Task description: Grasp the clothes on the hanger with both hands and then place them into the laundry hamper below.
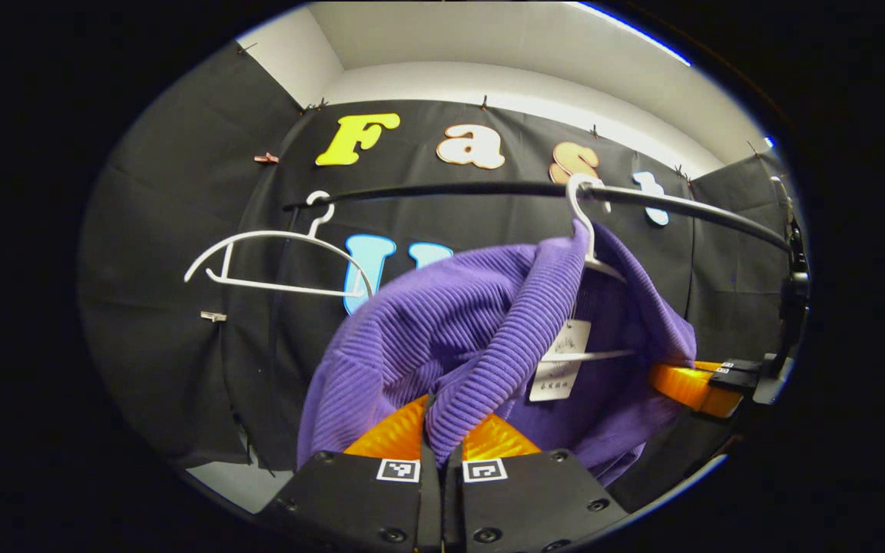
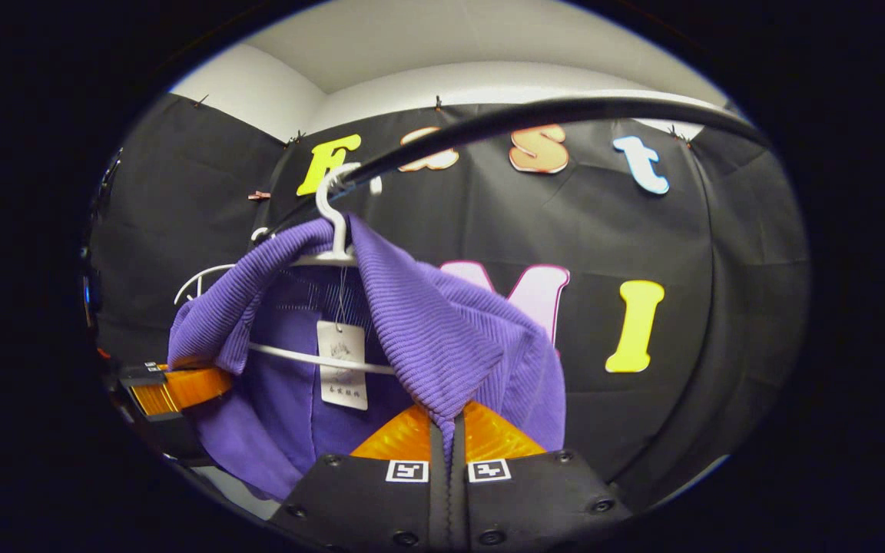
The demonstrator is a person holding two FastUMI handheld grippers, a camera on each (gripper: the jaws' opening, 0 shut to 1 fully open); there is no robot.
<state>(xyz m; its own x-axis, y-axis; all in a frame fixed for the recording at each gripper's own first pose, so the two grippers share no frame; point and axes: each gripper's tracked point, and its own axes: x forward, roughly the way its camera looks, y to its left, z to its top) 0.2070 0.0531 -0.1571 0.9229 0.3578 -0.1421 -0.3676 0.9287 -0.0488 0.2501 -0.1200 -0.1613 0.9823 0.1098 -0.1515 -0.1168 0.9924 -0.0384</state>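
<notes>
Both the left gripper (image 1: 441, 453) and the right gripper (image 2: 447, 449) pinched the purple ribbed sweater (image 1: 442, 338), which hung on a white hanger (image 1: 587, 230).

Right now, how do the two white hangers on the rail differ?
The loaded hanger carries the purple sweater, pinched by the left gripper and right gripper; the bare hanger carries nothing. The loaded hanger's arms are mostly covered; the bare hanger's outline is fully exposed. Both hook over the black rail.
</notes>
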